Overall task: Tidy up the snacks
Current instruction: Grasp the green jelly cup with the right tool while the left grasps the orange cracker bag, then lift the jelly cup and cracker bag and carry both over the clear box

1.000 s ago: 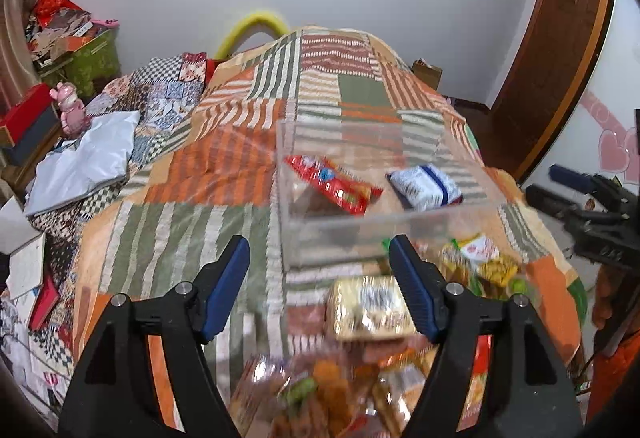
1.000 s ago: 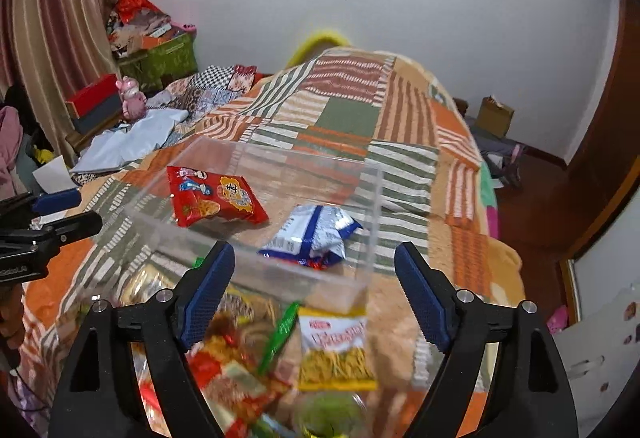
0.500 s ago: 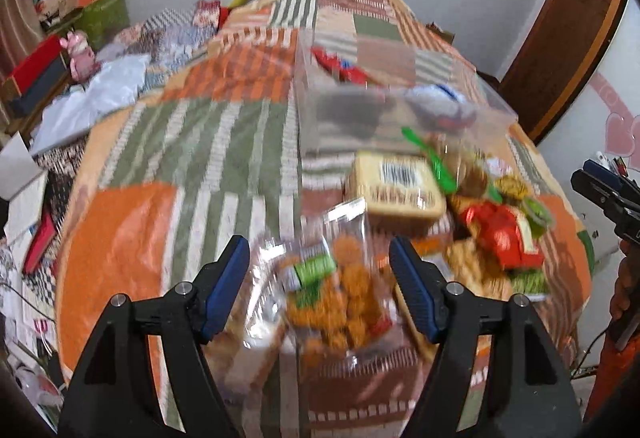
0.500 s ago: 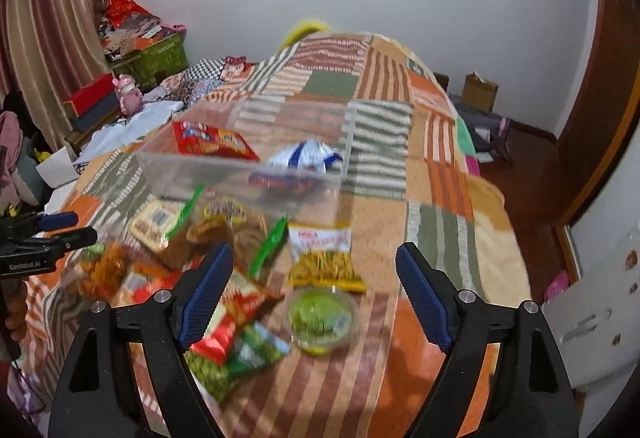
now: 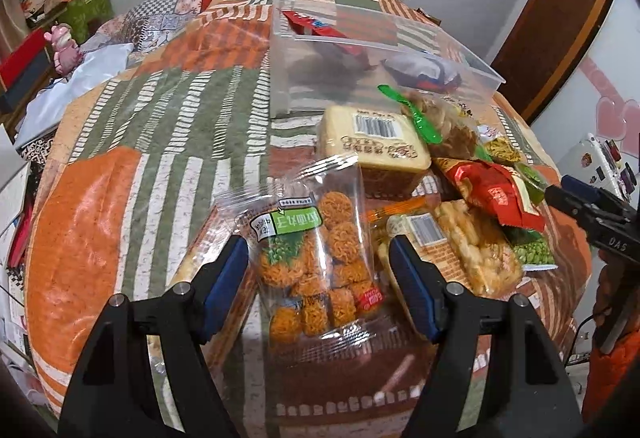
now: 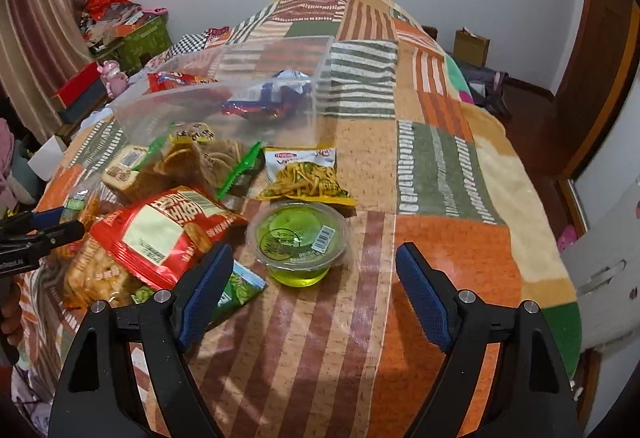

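Note:
A clear plastic bin (image 5: 280, 77) (image 6: 224, 105) stands on the patchwork bed and holds a red packet (image 5: 320, 27) and a blue-white packet (image 6: 280, 89). A pile of snacks lies in front of it. My left gripper (image 5: 318, 274) is open, its fingers either side of a clear bag of orange balls (image 5: 320, 250). My right gripper (image 6: 314, 286) is open, just short of a green jelly cup (image 6: 298, 242). A red bag (image 6: 160, 234), a yellow strips bag (image 6: 306, 175) and a beige pack (image 5: 376, 141) lie nearby.
The bed's patchwork cover (image 6: 440, 165) stretches right of the pile. Boxes and a pink toy (image 5: 64, 49) crowd the left side. A wooden door (image 5: 560, 17) is at the right. A green pea packet (image 6: 236, 290) lies by my right gripper's left finger.
Both grippers have pulled back from the bin and dropped toward the snack pile. The left one now straddles the orange-ball bag; the right one has come close to the jelly cup.

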`<state>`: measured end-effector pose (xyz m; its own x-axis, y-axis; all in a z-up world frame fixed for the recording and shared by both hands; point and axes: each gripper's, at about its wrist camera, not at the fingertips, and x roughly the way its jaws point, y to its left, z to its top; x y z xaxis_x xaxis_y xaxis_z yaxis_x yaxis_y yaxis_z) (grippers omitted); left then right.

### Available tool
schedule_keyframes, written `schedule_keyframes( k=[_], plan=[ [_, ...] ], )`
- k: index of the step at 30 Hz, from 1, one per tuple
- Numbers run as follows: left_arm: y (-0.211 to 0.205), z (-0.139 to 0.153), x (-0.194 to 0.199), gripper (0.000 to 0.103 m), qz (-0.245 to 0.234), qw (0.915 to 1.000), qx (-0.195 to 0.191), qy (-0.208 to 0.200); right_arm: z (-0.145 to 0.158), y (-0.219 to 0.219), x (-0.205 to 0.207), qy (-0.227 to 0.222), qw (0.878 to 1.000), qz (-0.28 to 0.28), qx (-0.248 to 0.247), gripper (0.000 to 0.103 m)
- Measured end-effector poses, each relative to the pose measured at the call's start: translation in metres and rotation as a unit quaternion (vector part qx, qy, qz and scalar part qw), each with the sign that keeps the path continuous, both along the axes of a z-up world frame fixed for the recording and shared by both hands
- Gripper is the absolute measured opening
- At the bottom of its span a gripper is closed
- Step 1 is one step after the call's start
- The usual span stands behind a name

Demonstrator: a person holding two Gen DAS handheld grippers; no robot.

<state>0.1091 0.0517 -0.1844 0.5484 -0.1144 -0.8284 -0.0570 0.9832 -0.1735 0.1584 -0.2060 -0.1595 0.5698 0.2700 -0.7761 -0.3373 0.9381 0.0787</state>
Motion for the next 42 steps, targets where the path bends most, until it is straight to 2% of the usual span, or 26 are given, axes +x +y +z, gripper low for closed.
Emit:
schedule_keyframes(
  k=[9, 15, 18, 20, 25, 29, 42],
  plan=[
    [-0.006, -0.006, 0.012, 0.072, -0.011, 0.9999, 0.002, -0.004, -0.013, 0.006, 0.007, 0.014, 1.0, 0.004, 0.015, 0.079],
    [0.009, -0.018, 0.018, 0.071, 0.004, 0.9992, -0.04, 0.006, -0.021, 0.007, 0.013, 0.032, 0.999, 0.0, 0.032, 0.063],
    [0.004, -0.02, 0.019, 0.07, -0.001, 0.9997, -0.022, 0.005, -0.025, 0.007, 0.015, 0.041, 0.998, 0.001, 0.042, 0.052],
    [-0.004, -0.022, 0.02, 0.07, -0.009, 0.9999, 0.007, 0.004, -0.027, 0.008, 0.015, 0.046, 0.998, 0.004, 0.041, 0.043],
    [-0.001, -0.021, 0.019, 0.061, -0.01, 1.0, 0.0, 0.002, -0.025, 0.008, 0.01, 0.041, 0.998, 0.001, 0.043, 0.043],
    [0.001, -0.015, 0.011, 0.06, -0.009, 0.9999, 0.007, -0.008, -0.02, 0.006, 0.006, 0.033, 0.999, 0.001, 0.04, 0.043],
    [0.011, 0.053, -0.008, 0.06, -0.002, 0.9946, -0.008, -0.103, 0.023, 0.006, 0.002, -0.019, 0.998, 0.005, 0.061, 0.043]
  ],
)
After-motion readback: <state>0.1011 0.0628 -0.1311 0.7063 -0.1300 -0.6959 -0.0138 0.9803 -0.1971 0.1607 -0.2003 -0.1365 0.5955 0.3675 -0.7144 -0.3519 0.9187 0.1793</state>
